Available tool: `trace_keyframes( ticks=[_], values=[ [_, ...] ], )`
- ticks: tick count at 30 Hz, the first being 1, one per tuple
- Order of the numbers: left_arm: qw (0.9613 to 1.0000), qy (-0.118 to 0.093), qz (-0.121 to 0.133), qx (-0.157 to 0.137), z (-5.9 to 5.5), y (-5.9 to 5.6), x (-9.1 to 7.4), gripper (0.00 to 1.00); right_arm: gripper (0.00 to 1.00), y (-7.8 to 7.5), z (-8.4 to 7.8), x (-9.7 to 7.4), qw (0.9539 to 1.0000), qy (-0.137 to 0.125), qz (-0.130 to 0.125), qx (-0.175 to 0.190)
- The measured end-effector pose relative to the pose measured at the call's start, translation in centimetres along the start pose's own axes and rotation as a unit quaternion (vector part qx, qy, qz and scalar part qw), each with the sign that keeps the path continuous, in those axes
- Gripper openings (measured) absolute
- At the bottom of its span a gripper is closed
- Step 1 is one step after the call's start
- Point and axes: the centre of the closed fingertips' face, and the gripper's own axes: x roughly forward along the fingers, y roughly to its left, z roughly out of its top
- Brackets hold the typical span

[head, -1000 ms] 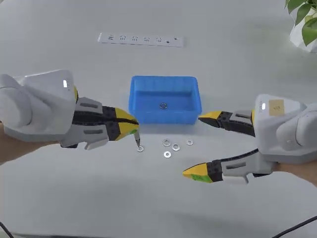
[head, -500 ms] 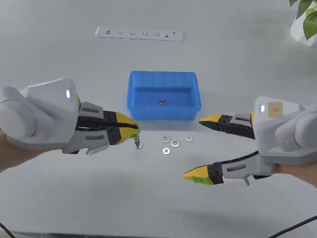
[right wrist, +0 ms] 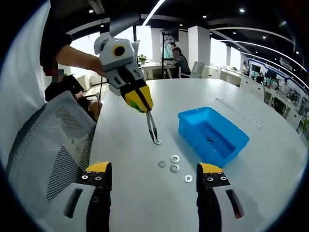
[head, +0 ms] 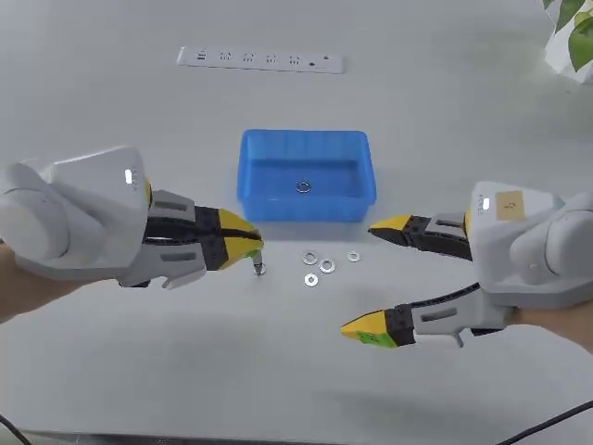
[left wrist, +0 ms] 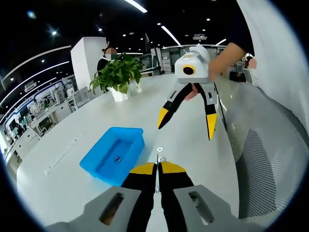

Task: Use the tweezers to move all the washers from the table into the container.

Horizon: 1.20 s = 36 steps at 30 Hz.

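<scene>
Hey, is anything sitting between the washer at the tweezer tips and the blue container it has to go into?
Nothing visible. Bare table lies between that washer and the near wall of the container. The three other washers lie off to the side of that path, and the open right tool hangs farther right.

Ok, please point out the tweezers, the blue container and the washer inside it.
tweezers (right wrist: 152, 126): right gripper view, mid shaft.
blue container (head: 306, 209): head view, front wall.
washer (head: 303, 186): head view, its ring.
</scene>
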Motion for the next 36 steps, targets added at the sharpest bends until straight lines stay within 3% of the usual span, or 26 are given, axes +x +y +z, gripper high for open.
trace_keyframes(
  ticks=[12, 23, 30, 36],
  values=[
    [0.9999, -0.002, -0.007, 0.011, 0.2, -0.1, 0.2, 0.05, 0.71, 0.6, 0.2, 0.7, 1.0000, 0.000, 0.010, 0.001],
    [0.9998, -0.004, -0.010, -0.015, 0.0, 0.2, 0.1, 0.05, 0.71, 0.5, 0.5, 0.9, 0.9999, -0.003, 0.011, 0.008],
    [0.9992, -0.002, -0.034, -0.023, 0.0, -0.2, 0.1, 0.05, 0.70, 1.0, 2.0, 3.0, 0.9989, -0.002, 0.047, -0.007],
    [0.9987, 0.000, -0.036, -0.037, -0.2, 0.6, 0.1, 0.05, 0.68, 1.2, 3.5, 5.5, 0.9967, 0.000, 0.077, -0.028]
  ],
)
